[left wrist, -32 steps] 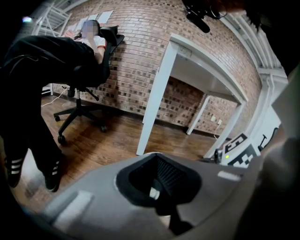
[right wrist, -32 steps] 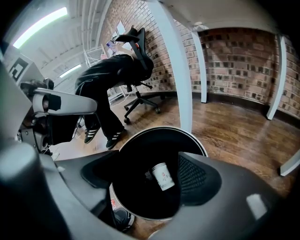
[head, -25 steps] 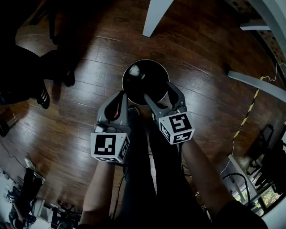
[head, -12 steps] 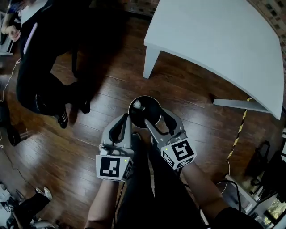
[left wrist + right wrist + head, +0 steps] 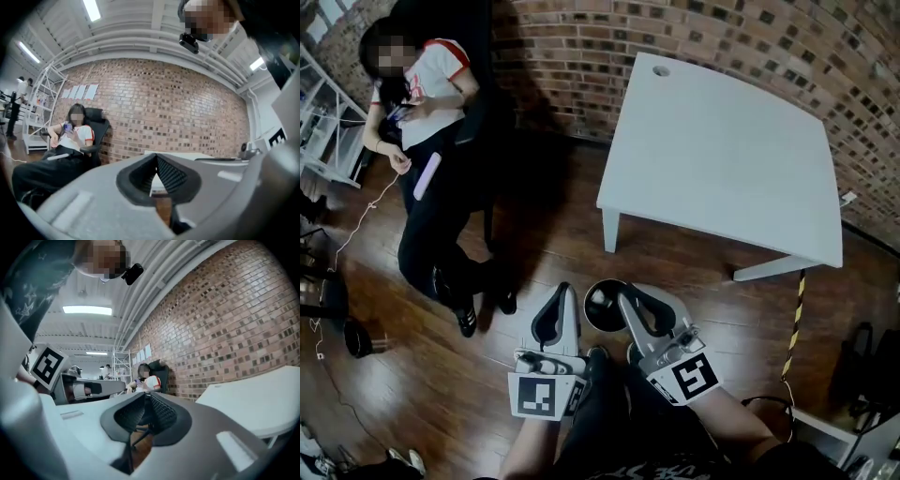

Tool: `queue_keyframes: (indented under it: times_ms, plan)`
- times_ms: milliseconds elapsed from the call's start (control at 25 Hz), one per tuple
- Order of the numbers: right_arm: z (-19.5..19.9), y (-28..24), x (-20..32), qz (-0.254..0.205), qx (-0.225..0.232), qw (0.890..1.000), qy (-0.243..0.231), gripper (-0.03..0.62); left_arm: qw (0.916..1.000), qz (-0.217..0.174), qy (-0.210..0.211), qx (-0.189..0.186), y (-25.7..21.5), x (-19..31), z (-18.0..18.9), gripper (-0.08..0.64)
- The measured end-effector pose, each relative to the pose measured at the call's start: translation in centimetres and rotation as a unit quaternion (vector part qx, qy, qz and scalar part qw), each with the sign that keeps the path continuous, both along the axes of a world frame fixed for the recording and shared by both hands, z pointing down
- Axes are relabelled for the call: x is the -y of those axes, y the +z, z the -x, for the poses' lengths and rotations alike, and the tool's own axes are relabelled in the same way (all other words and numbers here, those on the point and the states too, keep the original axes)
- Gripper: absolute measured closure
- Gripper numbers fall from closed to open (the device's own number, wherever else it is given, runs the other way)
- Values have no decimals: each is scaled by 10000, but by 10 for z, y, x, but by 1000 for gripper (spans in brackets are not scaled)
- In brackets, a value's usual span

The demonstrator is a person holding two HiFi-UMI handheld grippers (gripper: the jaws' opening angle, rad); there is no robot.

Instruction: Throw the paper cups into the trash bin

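The black round trash bin (image 5: 604, 306) stands on the wooden floor just ahead of my feet, partly hidden by both grippers. Its inside is dark, and no paper cup shows in any view. My left gripper (image 5: 559, 298) is held level to the bin's left, tips together and empty; in the left gripper view its tips (image 5: 154, 160) meet. My right gripper (image 5: 630, 300) is level on the bin's right. Its jaws have just been closing with nothing between them, and in the right gripper view the tips (image 5: 146, 397) touch.
A white table (image 5: 722, 159) stands ahead to the right, against a brick wall (image 5: 694, 37). At the left a person (image 5: 431, 159) sits in a black chair, feet stretched toward the bin. White shelving (image 5: 323, 122) stands far left, and cables lie at the floor's right edge.
Both grippers have risen from just over the bin to a level pose. The head view has lifted from the floor, so the table, wall and seated person now show and the bin looks smaller.
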State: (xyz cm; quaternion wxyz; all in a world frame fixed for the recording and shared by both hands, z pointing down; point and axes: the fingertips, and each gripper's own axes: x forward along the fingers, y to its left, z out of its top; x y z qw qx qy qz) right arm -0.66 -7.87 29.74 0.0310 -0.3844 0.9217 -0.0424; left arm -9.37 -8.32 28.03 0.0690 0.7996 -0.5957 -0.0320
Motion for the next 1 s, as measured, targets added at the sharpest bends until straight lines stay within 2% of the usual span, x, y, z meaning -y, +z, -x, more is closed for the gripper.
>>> queue_keyframes:
  times_ms: [120,320,440,560,720,1000]
  plan:
    - [3,-59,-19,-147,437,9988,-178,568,9995,-300,-27,-112,-45,-9,-6,555]
    - [-6,-110,-33,-790,418,9960,-4,584,9981,-584,196,-62,-87,-27,-24,555]
    - [-5,-121,-34,-990,257,9948,14,584,9981,-539,284,-48,-96,-31,-33,555]
    - [-9,-130,-34,-1017,363,9941,43,584,9983,-502,309,18,-98,-36,-37,555]
    - [-13,-133,-34,-1298,312,9909,168,584,9988,-401,289,29,-97,-40,-34,555]
    - [-8,-125,-37,-1114,288,9933,79,584,9990,-377,211,109,-96,-42,-26,555]
